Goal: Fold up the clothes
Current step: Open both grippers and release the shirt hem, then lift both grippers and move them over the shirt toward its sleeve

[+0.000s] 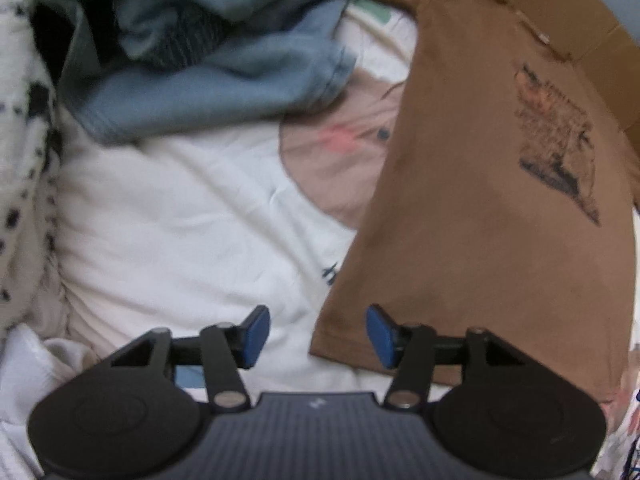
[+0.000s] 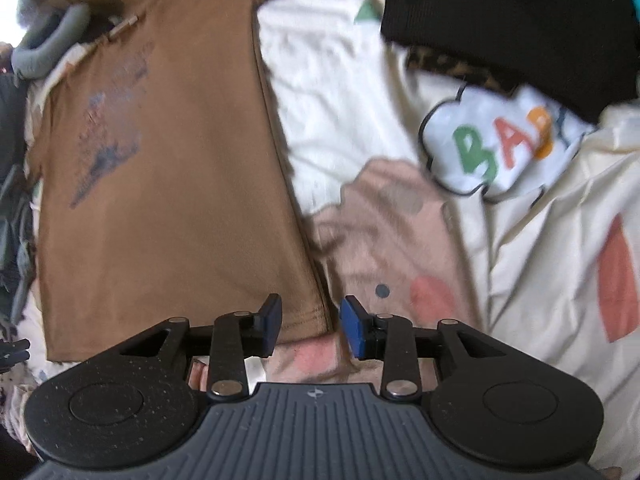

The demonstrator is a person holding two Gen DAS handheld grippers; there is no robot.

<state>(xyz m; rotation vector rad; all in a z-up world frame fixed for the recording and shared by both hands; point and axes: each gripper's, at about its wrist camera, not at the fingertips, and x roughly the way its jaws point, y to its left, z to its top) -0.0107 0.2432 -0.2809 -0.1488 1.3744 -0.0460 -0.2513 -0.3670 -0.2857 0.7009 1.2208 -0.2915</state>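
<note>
Left wrist: cardboard box point(image 1: 568, 20) behind brown shirt point(image 1: 480, 200)

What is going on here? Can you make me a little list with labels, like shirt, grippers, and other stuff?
shirt: brown T-shirt with a dark print on the chest, lying spread out flat
surface: cream bedding with cartoon pictures
left gripper: open, empty, at the shirt's bottom corner
right gripper: open, empty, at the shirt's other bottom corner
other clothes: blue-grey garment bunched up beyond the shirt; black garment on the bedding
letters: colourful "BAB" patch, partly hidden by the black garment
folding: not started yet
</note>
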